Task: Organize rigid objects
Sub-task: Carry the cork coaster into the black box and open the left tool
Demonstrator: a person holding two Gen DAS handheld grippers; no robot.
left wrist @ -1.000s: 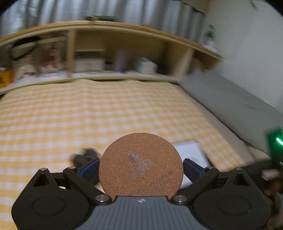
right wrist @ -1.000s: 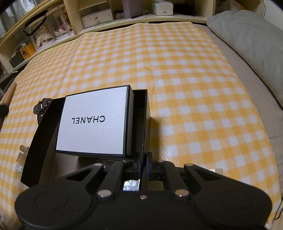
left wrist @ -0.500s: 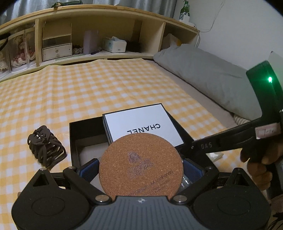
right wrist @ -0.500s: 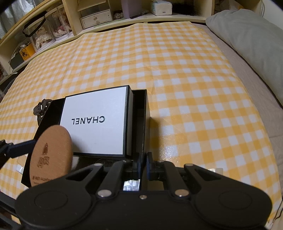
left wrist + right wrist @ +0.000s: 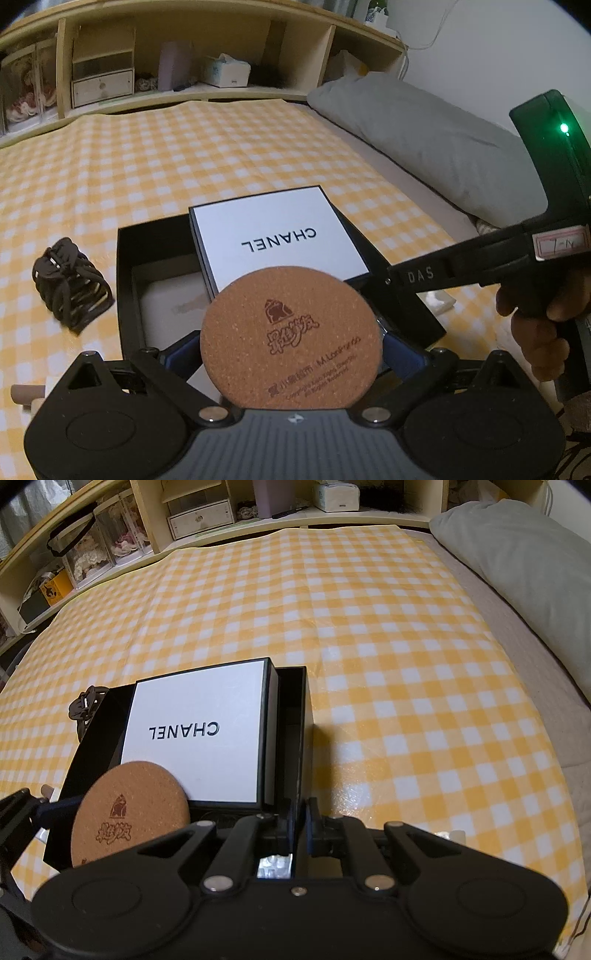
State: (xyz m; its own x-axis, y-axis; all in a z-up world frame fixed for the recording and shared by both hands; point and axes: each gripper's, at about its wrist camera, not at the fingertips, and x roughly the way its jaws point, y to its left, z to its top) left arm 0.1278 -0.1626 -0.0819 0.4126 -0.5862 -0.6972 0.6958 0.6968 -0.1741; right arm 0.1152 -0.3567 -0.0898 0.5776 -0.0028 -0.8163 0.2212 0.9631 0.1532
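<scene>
Since a second ago the left gripper (image 5: 291,345) has been swinging from facing the shelves down and across to the black box (image 5: 127,280), and over the last half second it has been settling there; the right gripper (image 5: 300,814) has been keeping its place.

The yellow-and-white checked cloth (image 5: 369,627) is covering the bed, with a grey pillow (image 5: 424,136) lying along its right edge and wooden shelves (image 5: 207,40) running behind it. The open black box is sitting on the cloth, and a white lid reading CHANEL (image 5: 273,236) is lying tilted across its far right part, leaving the pale inside floor showing at the near left. The right gripper is clamping the box's thin right wall at the near corner, its jaws pressed almost together on that edge, and a person's hand (image 5: 543,332) is wrapping its handle in the left wrist view. The left gripper is gripping the round cork coaster (image 5: 291,338) by its side edges, jaws wide around it, and holding it upright over the near left part of the box, printed face toward the camera; in the right wrist view the coaster (image 5: 129,812) is overlapping the near corner of the lid. A dark brown hair claw (image 5: 70,282) is lying on the cloth just left of the box, apart from it. A small pale peg-like piece (image 5: 26,393) is lying at the near left edge; what it is I cannot tell
</scene>
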